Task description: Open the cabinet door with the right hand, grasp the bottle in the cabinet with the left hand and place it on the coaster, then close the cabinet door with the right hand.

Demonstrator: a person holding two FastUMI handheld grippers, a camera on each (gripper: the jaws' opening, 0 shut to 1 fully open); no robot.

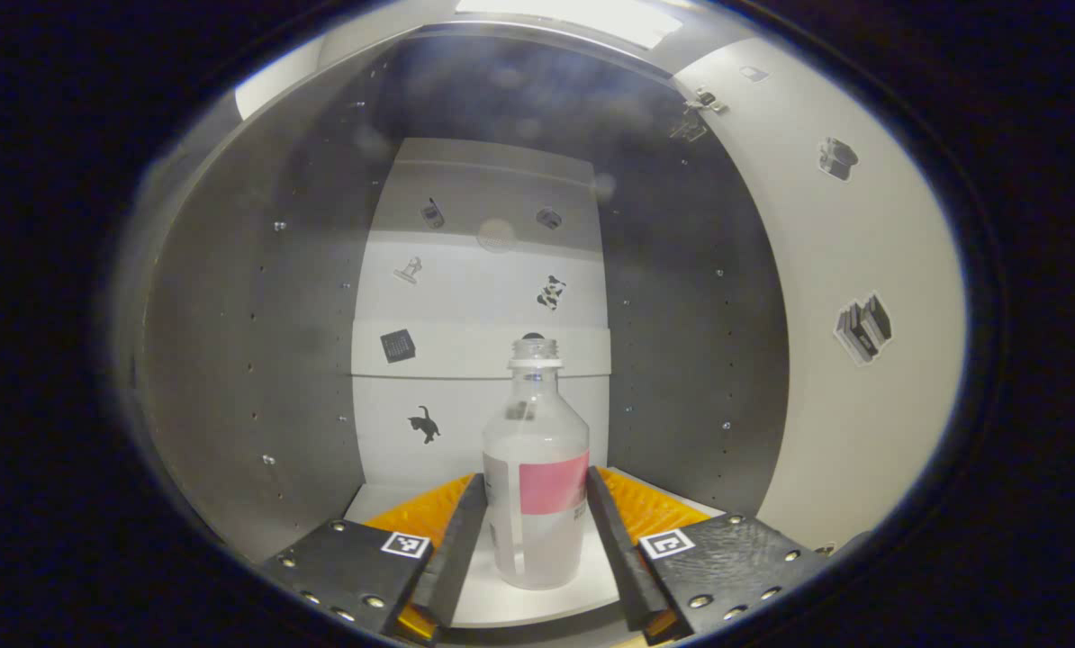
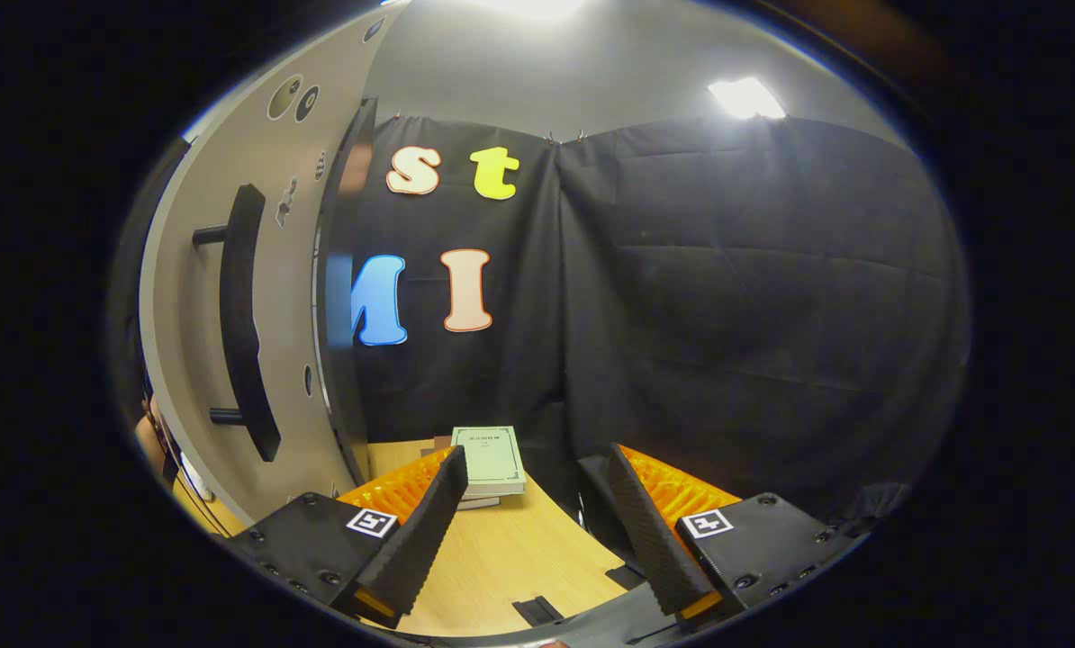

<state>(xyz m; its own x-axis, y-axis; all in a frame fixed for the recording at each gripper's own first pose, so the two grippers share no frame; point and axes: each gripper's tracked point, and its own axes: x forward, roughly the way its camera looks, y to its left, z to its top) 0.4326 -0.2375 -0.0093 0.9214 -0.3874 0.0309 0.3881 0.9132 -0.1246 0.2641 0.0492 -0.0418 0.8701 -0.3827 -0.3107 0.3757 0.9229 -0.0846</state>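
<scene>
Inside cabinet (image 1: 258, 360): bottle (image 1: 536, 468), pink label unreadable, between left claw (image 1: 530, 531) fingers, contact unclear | right claw (image 2: 537, 513) open

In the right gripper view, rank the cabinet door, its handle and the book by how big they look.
1. cabinet door
2. handle
3. book, though it lies farther off, so its true size is unsure.

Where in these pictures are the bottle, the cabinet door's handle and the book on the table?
bottle (image 1: 536, 477): left gripper view, on its label, mid-body.
handle (image 2: 242, 315): right gripper view, on the middle of the dark bar.
book (image 2: 489, 457): right gripper view, on its pale cover.
</scene>
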